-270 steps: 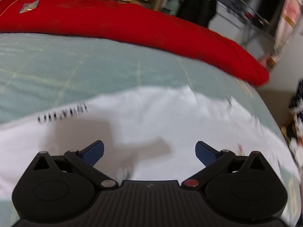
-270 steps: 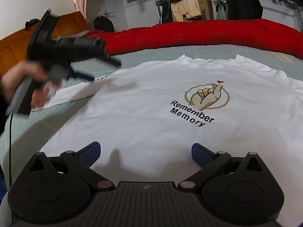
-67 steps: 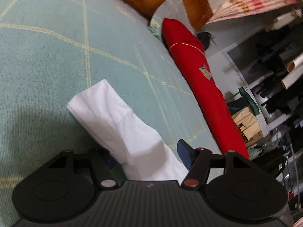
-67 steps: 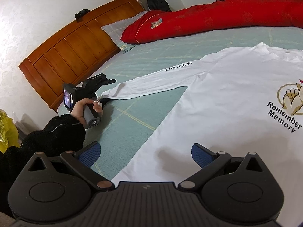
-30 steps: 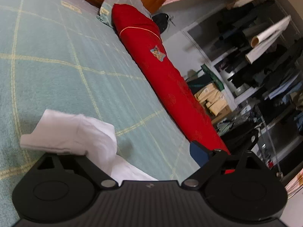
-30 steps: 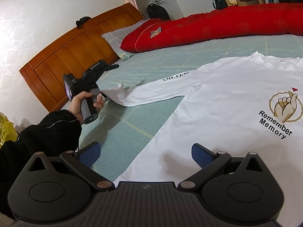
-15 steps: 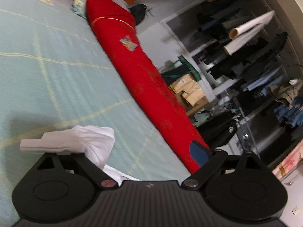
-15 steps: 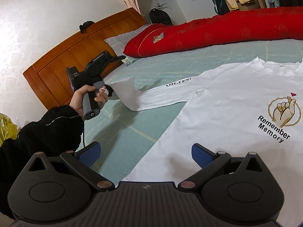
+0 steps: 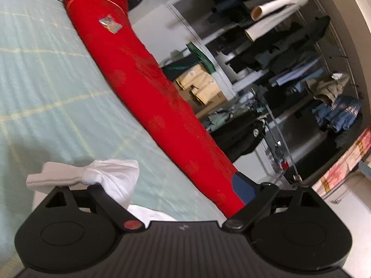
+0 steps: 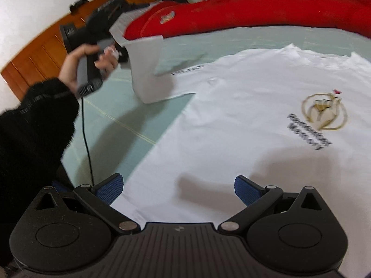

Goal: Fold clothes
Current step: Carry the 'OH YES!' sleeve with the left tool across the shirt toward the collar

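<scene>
White cotton long-sleeved T-shirt with a gold emblem (image 10: 231, 127) lies front-up and flat on the pale green checked bed (image 10: 111, 125), on the near side of the long red bolster (image 10: 255, 11). Its one visible sleeve (image 10: 148, 69) no longer lies stretched out along the bolster. The cuff end has been raised clear of the bed and is swinging in toward the chest, about level with the bolster's badge end.

The left gripper (image 9: 165, 183), held in a person's hand (image 10: 85, 64), carries the cuff draped over one finger. Its jaws stand wide apart, so the cloth looks hooked rather than pinched.

The right gripper (image 10: 177, 184) waits with jaws released over the hem, on the shirt's edge farthest from the bolster, and holds nothing.

The first fold, sleeve across body, appears under way. The hooked cuff could slip off before it is laid down.
</scene>
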A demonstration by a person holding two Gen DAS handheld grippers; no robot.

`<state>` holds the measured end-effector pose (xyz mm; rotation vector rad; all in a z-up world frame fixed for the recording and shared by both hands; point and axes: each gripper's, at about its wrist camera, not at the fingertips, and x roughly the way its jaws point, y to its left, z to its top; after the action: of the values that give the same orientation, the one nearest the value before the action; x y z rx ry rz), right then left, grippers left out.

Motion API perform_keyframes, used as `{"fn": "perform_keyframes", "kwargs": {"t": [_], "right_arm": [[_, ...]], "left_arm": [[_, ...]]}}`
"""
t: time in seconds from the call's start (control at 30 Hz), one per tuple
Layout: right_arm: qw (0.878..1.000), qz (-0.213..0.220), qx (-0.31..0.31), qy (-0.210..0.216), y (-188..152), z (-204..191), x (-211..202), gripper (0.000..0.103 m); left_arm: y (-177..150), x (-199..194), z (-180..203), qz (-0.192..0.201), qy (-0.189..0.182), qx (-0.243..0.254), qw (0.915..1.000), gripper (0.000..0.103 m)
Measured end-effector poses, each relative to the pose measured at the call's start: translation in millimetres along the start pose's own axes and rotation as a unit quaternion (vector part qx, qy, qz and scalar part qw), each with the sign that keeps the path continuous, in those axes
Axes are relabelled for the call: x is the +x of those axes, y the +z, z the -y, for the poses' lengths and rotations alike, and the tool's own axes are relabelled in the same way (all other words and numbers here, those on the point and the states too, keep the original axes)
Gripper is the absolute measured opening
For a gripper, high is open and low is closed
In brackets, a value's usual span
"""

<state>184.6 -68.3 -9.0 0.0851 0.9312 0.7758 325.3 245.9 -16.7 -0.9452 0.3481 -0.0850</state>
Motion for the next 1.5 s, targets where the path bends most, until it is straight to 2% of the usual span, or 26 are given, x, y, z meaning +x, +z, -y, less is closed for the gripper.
{"fn": "perform_keyframes", "kwargs": {"t": [0.2, 0.5, 0.67, 1.13, 1.5], "right_arm": [[0.997, -0.017, -0.017, -0.077, -5.6, 4.4, -10.0, 0.103], [0.997, -0.021, -0.017, -0.071, -11.2, 9.6, -17.6, 0.103], [0.995, -0.038, -0.013, -0.089, -17.3, 19.2, -16.6, 0.103], [0.995, -0.024, 0.035, -0.094, -23.7, 56.2, -35.7, 0.103], [0.992, -0.001, 0.072, -0.099, -24.5, 79.7, -52.1, 0.103]], "left_arm": [[-13.4, 14.6, 22.4, -0.018, -0.015, 0.010, 0.9997, 0.091], [-29.1, 30.0, 47.4, -0.034, -0.025, 0.009, 0.9990, 0.091], [-40.4, 44.5, 62.5, -0.047, -0.032, 0.016, 0.9982, 0.091], [-76.9, 103.7, 113.9, -0.091, -0.047, 0.043, 0.9938, 0.091], [-104.0, 128.7, 146.3, -0.119, -0.066, 0.056, 0.9892, 0.091]]}}
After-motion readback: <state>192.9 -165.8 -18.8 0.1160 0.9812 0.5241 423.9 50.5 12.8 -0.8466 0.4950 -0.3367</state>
